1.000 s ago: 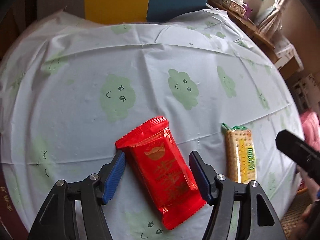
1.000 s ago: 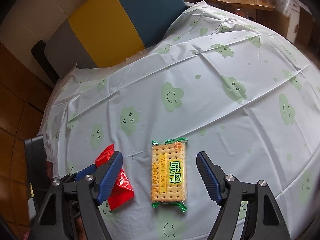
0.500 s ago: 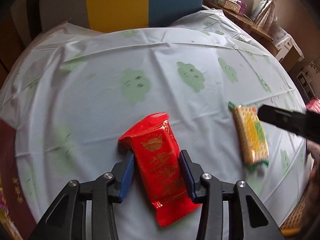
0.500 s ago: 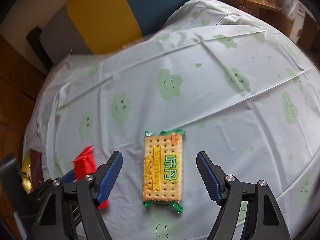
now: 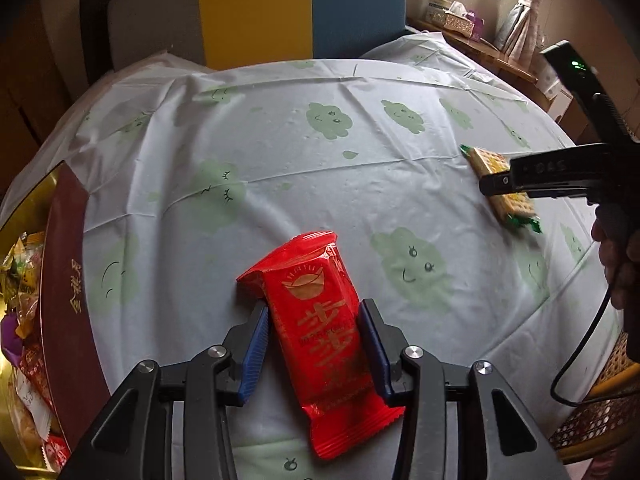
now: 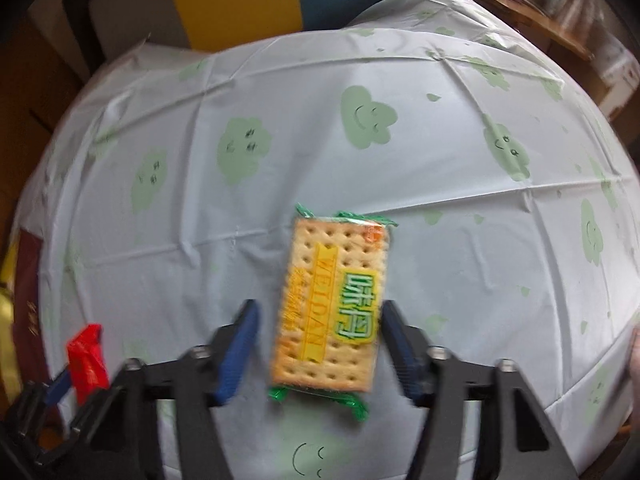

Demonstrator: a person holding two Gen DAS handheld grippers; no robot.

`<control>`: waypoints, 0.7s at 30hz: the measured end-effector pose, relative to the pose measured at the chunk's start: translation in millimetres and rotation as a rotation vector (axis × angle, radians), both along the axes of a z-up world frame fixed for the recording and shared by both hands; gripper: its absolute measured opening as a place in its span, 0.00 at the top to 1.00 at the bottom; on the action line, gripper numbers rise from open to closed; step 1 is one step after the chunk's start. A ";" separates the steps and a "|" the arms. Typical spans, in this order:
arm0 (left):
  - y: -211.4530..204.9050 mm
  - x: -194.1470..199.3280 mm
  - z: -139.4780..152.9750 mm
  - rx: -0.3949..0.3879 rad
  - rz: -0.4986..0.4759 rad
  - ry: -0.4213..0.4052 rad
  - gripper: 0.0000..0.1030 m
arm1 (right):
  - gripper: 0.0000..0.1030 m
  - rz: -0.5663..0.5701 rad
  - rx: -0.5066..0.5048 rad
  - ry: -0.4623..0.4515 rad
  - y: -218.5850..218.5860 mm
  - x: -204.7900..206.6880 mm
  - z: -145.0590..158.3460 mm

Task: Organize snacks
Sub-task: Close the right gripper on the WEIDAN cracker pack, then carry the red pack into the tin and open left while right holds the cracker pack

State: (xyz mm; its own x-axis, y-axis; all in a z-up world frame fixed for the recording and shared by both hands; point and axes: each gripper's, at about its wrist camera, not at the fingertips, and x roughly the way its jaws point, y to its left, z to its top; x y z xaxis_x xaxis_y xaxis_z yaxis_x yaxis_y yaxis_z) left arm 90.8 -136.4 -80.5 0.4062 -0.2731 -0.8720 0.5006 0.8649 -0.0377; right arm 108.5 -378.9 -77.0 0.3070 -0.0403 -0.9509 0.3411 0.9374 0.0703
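The round table, draped in a pale plastic cloth [image 5: 280,152] printed with green smiling clouds, is filling both views. Behind it a chair back [image 5: 256,8] in grey, yellow and blue panels is standing against the wall. At the table's left edge, a dark red gift box [image 5: 64,288] with gold lettering is sitting open, with assorted wrapped snacks showing inside it.

The left claw [image 5: 312,344] is gripping a shiny red foil snack packet [image 5: 316,320] with gold characters; both blue pads are pressing its sides, and the packet is lying lengthwise between them, its far end sticking out over the cloth. The jaws have just been closing and are now steady on it.

Over to the right, the right claw [image 6: 320,344] is pointing steeply down over a rectangular cracker pack [image 6: 332,304] in a clear wrapper with yellow and green lettering. Its jaws have just been closing in. The right pad looks to be touching the pack's edge, while a gap is showing at the left pad [image 6: 240,344], so the pack is sitting between them unclamped on the cloth. The view is blurred.
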 end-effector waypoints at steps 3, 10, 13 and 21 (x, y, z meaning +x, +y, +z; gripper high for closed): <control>3.7 -1.8 -2.4 -0.031 0.018 -0.014 0.53 | 0.52 0.100 0.052 -0.039 20.1 1.3 3.6; 8.0 -3.9 -3.9 -0.064 0.041 -0.036 0.54 | 0.49 0.301 0.010 -0.019 68.2 4.0 -7.1; 8.4 -5.7 -4.8 -0.070 0.048 -0.052 0.54 | 0.49 0.304 0.003 -0.022 67.8 3.6 -7.8; 8.8 -7.8 -5.1 -0.077 0.066 -0.071 0.55 | 0.49 0.342 -0.041 -0.028 70.8 3.2 -7.8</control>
State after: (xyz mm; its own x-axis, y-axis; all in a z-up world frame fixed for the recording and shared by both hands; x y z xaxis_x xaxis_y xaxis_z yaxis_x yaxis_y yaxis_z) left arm 82.9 -127.6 -85.6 0.4859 -0.3092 -0.8175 0.4464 0.8919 -0.0720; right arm 111.7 -308.1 -84.8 0.3349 0.0315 -0.9417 0.0049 0.9994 0.0352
